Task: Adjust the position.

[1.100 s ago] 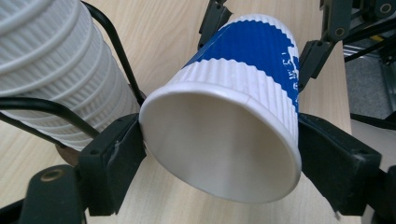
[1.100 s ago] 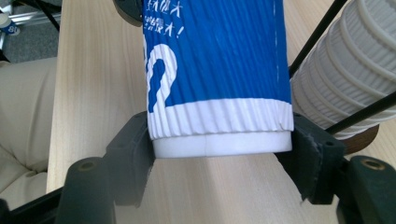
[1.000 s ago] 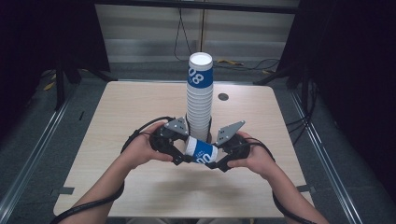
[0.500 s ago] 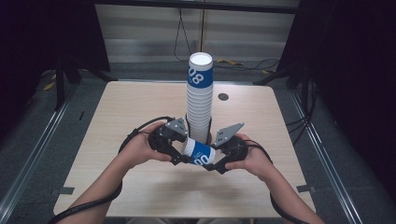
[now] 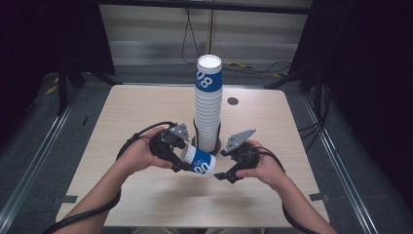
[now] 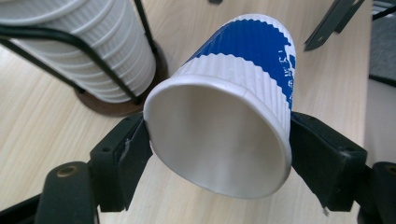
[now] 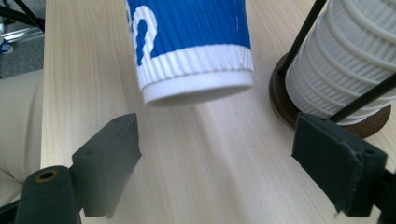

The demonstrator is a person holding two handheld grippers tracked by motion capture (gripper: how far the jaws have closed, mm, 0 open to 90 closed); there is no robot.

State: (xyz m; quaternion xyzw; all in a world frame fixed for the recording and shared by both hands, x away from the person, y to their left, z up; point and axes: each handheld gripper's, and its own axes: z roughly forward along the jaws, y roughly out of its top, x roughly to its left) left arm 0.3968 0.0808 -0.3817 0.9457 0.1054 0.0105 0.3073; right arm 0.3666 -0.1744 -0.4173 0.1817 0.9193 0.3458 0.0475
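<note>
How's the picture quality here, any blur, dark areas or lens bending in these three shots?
High view: the pale wooden table is evenly lit and its surroundings are dark. Left gripper view: the blue-and-white ribbed paper cup is sharp but bulges from wide-angle distortion. Right gripper view: the same cup's rim is softly blurred.

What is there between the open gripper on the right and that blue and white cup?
Nothing but bare table. In the right gripper view, the right gripper, jaws just opened, faces the cup across plain wood.
</note>
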